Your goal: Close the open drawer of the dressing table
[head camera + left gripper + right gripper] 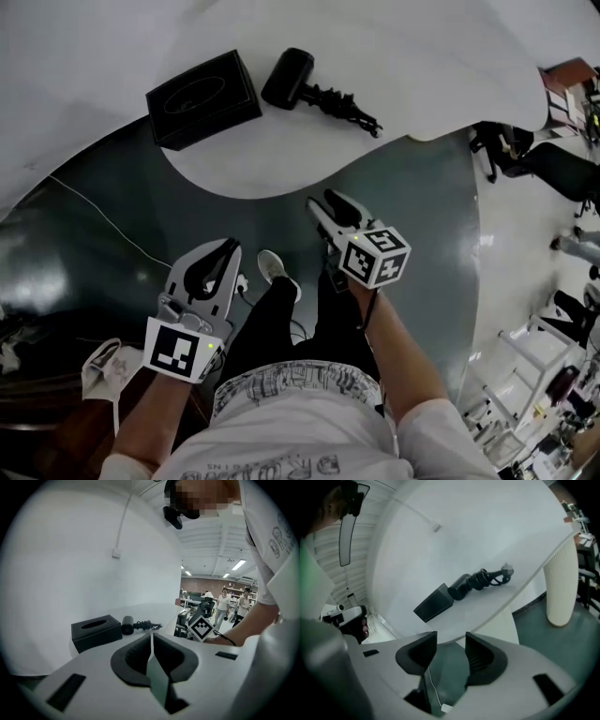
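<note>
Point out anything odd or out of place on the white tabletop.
Nothing is spilled or broken. The black hair dryer lies on its side with its cord bunched, beside the tissue box, close to the curved front edge of the tabletop. No open drawer shows in any view.

The left hand-held gripper (221,249) and right hand-held gripper (328,204): pale grey shells, black ribbed pads (480,656), black-and-white marker cubes (375,255). Wearer: white short-sleeved printed T-shirt (309,441), black trousers (267,323), white shoe (275,269).
</note>
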Demonstrator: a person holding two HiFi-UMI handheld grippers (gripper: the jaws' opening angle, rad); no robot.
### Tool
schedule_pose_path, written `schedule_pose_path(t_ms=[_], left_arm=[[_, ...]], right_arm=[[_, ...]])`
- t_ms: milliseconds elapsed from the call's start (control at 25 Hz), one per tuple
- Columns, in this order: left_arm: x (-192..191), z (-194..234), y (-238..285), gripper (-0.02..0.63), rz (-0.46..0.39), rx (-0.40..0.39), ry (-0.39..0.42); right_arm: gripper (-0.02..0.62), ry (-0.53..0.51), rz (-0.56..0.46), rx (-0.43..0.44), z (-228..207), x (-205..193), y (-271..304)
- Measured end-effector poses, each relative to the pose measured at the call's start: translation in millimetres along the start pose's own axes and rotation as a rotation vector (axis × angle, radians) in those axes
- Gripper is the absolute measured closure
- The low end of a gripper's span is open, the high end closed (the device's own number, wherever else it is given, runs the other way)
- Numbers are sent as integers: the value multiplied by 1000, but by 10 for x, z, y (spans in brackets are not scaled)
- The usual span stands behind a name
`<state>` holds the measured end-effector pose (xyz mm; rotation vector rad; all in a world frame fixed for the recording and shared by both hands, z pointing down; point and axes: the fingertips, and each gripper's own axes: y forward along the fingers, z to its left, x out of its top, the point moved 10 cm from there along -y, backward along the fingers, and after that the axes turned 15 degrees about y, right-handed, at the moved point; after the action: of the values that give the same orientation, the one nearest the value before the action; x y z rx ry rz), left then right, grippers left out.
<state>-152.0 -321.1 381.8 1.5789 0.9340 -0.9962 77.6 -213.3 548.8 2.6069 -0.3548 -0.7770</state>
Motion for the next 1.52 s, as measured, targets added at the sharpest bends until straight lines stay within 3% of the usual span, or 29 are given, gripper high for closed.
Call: schedule_pose_path(t_ms=[320,760,1040,1520], left_arm=[[534,34,-37,569,-53,91,24],[1128,72,-3,569,-186,173,91],[1412,78,43,569,-243,211,110],[1615,129,165,569,-287,250,119]], right_arm=[[410,-141,42,94,689,312,-491],[433,-308,-21,252,1462,922,-971],[472,-398,-58,313,1742,1257,-1202],[512,-458,-89,364,1943,1617,-1373]])
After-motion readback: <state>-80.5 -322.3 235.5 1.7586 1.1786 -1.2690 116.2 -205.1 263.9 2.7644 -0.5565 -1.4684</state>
